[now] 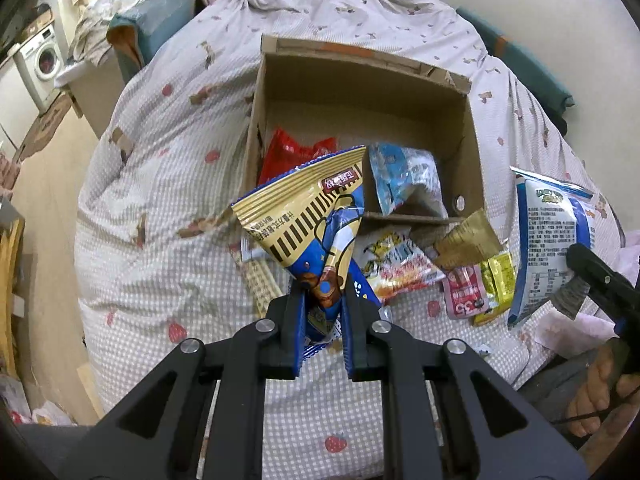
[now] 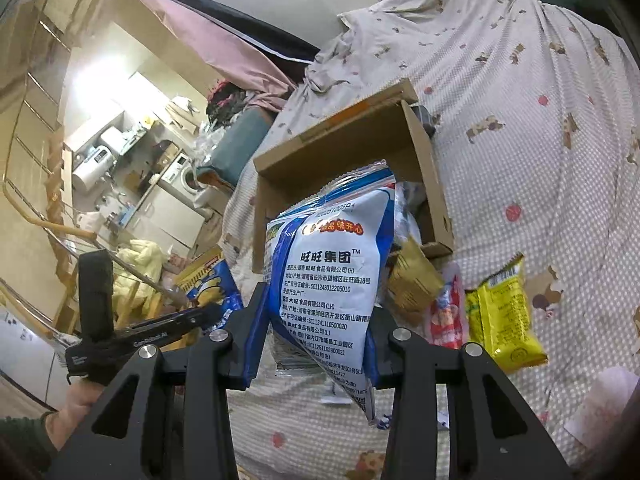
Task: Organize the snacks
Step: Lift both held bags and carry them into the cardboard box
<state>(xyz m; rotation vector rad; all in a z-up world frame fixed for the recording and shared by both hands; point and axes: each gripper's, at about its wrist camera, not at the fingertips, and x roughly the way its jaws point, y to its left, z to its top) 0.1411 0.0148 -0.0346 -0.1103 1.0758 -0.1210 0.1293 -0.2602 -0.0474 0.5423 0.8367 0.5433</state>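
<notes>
Your left gripper pinches the gold-blue packet (long axis toward twelve); cardboard box lies at twelve.

The cardboard box sits on the bed; two packets lie inside it, loose snacks just before it.

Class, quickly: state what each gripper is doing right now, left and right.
Left gripper: shut on the gold and blue snack bag.
Right gripper: shut on the white and blue snack bag.
</notes>
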